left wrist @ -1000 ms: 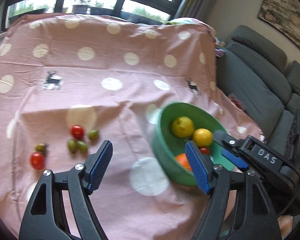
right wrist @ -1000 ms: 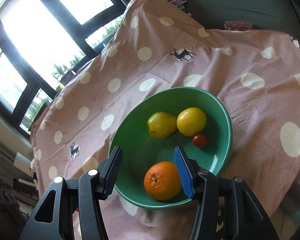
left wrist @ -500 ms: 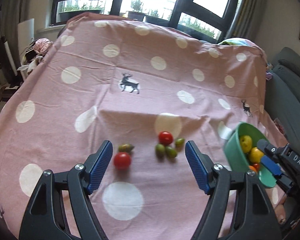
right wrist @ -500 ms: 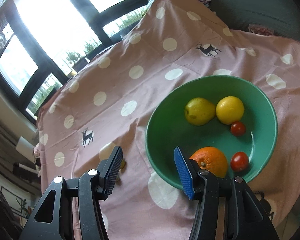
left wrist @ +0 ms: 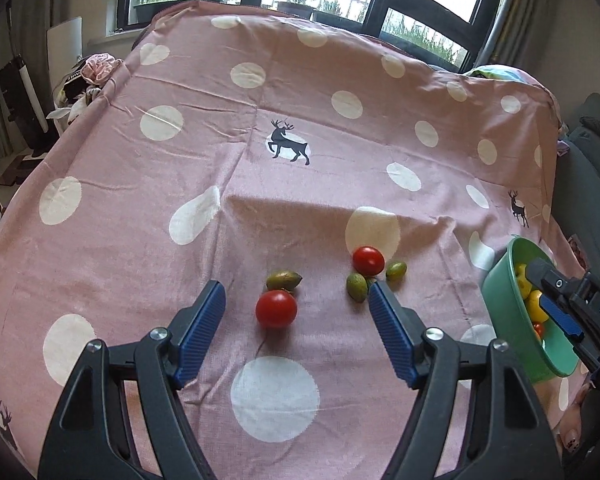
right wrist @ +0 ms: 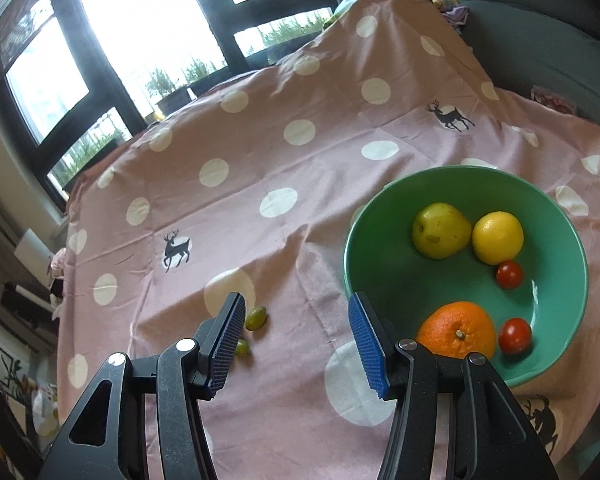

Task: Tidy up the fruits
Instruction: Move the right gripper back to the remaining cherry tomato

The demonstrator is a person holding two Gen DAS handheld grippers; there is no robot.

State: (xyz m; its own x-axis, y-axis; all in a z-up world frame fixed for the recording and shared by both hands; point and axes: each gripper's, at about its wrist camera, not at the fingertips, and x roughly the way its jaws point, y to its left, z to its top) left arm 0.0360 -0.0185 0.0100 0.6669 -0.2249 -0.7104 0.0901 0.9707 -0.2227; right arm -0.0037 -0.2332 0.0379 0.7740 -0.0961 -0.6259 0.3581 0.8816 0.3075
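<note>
Your right gripper [right wrist: 296, 334] hangs empty, jaws apart, above the pink spotted cloth [right wrist: 260, 168]; right of it the green bowl [right wrist: 568, 220] holds a pear [right wrist: 440, 230], lemon [right wrist: 497, 237], orange [right wrist: 456, 330] and two tomatoes [right wrist: 509, 275]

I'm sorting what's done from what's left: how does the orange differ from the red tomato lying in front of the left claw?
The orange lies inside the green bowl; the red tomato lies loose on the pink cloth, between the open fingers of the left claw. The orange is orange with a dimpled peel; the tomato is red and glossy. Against the tomatoes in the bowl, the orange looks larger. Both are round, and neither is gripped.
</note>
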